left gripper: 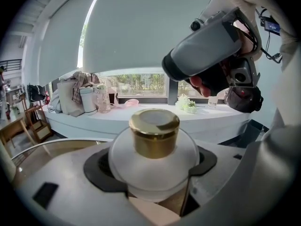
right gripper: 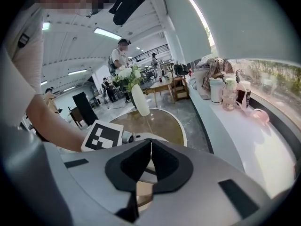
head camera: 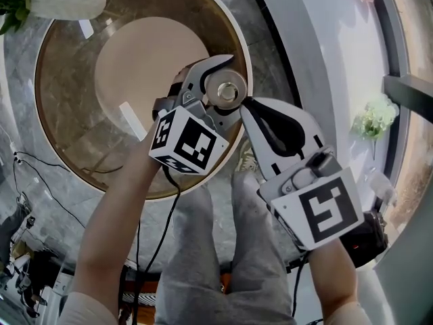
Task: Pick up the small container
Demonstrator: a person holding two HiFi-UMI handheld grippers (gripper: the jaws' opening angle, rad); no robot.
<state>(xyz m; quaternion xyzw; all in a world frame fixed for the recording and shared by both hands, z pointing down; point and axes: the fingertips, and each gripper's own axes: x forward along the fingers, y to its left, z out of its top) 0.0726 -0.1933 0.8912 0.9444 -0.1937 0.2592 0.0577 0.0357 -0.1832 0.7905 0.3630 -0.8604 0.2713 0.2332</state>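
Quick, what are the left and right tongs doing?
Left tongs: closed on the jar.
Right tongs: closed, empty.

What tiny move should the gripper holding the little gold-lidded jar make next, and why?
Probably raise the left hand-held gripper straight up a little, keeping it shut. Its jaws already clamp the small container, gold lid upright, over the round table. The right hand-held gripper is shut on nothing, so it need not help. Whether the container rests on the table I cannot tell.
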